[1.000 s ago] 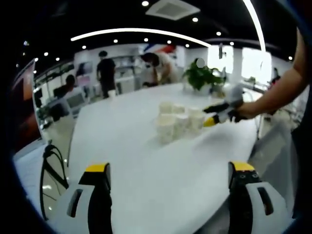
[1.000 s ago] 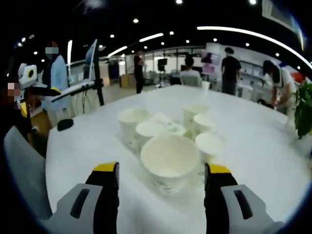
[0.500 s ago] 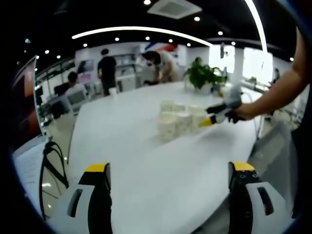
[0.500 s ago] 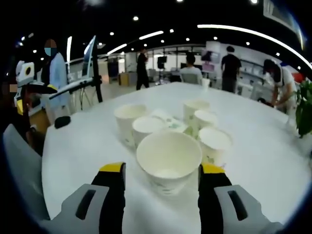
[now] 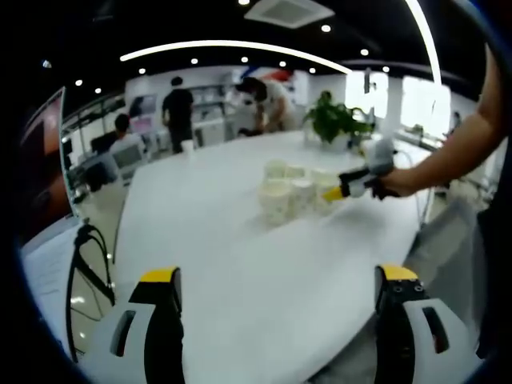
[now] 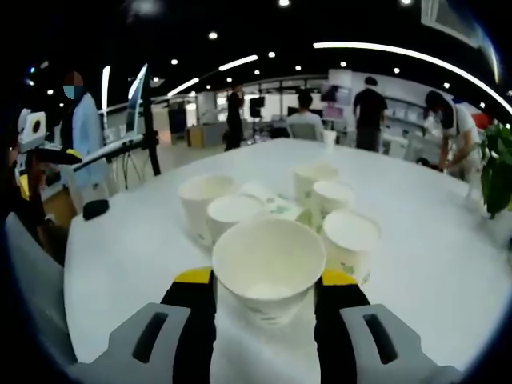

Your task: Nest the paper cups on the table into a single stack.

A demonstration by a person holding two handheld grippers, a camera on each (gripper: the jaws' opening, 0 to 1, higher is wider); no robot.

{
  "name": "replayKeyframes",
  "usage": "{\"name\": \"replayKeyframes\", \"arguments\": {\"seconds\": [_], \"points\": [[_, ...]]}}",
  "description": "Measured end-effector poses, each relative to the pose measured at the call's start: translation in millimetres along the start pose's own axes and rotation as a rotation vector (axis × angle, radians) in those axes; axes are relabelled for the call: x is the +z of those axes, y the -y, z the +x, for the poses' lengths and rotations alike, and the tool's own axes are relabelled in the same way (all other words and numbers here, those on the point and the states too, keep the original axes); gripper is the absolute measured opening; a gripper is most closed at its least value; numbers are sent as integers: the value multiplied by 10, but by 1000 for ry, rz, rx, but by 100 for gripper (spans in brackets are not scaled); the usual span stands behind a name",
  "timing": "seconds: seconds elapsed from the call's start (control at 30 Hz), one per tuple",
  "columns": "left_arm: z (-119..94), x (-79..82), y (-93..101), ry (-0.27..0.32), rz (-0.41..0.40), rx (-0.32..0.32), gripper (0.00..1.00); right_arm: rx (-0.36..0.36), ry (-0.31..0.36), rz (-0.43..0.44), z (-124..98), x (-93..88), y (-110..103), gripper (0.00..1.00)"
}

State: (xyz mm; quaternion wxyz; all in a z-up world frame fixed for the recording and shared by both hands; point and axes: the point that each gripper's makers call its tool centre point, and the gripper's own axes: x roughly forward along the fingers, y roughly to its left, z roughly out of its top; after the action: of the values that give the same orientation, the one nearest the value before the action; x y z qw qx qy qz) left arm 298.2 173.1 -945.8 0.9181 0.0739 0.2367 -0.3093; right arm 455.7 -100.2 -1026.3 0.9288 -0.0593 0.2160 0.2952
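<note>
We see the white table spanning the lower half of both views, with the cluster of paper cups at centre in the left gripper view and close up in the right gripper view. In the right gripper view the nearest cup stands upright at lower centre, its wall between the two yellow-tipped jaws of the right gripper; the jaws sit just beside or against it, and we cannot tell whether they press it. Behind it stand five more upright cups, among them one at centre left and one at centre right, with a small printed object we cannot identify lying between them. We judge the cups light, thin-walled and easily crushed or tipped, so we would take hold low on the wall with gentle pressure. The neighbouring cup at right stands very near and may be knocked. The left gripper hangs open at the bottom of its view, well apart from the cups. A potted plant stands at upper right of that view.
</note>
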Motion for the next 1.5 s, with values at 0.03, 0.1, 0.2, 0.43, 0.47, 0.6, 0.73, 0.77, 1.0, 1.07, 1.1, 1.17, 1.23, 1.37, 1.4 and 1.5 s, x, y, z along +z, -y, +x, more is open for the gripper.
{"name": "replayKeyframes", "arguments": {"seconds": [0.03,0.1,0.2,0.43,0.47,0.6,0.73,0.77,1.0,1.07,1.1,1.17,1.23,1.37,1.4,1.5], "points": [[3,-5,-1,0,0,0,100,-1,1,1,2,2,5,42],[10,-11,-2,1,-1,-1,100,-4,3,7,5,3,9,41],[21,-15,-7,2,-2,-2,100,-4,5,7,9,8,19,40],[33,-12,-15,5,-4,-3,100,-2,10,7,-29,15,10,39],[33,-8,-14,7,-4,-3,100,-2,10,7,-38,15,3,39],[39,7,-1,11,-2,-5,100,-1,15,8,-65,29,-4,38],[47,18,14,14,-1,-8,100,1,22,8,-102,73,-3,38],[49,23,17,14,-1,-9,100,3,24,10,-110,88,-5,38],[58,70,44,21,0,-12,100,3,35,17,-142,156,9,38],[62,86,48,24,-1,-12,100,5,39,16,-152,170,6,37],[69,91,51,25,-2,-12,100,7,41,15,-156,179,3,37],[86,109,57,28,-1,-14,100,10,46,11,-167,202,3,37],[101,130,69,31,0,-17,100,11,49,5,-174,224,4,37],[124,150,83,32,5,-25,100,15,57,5,-193,278,18,37],[127,153,85,32,5,-27,100,16,59,6,-200,297,17,37],[141,154,89,28,6,-31,100,23,66,10,-221,341,19,36]]}}
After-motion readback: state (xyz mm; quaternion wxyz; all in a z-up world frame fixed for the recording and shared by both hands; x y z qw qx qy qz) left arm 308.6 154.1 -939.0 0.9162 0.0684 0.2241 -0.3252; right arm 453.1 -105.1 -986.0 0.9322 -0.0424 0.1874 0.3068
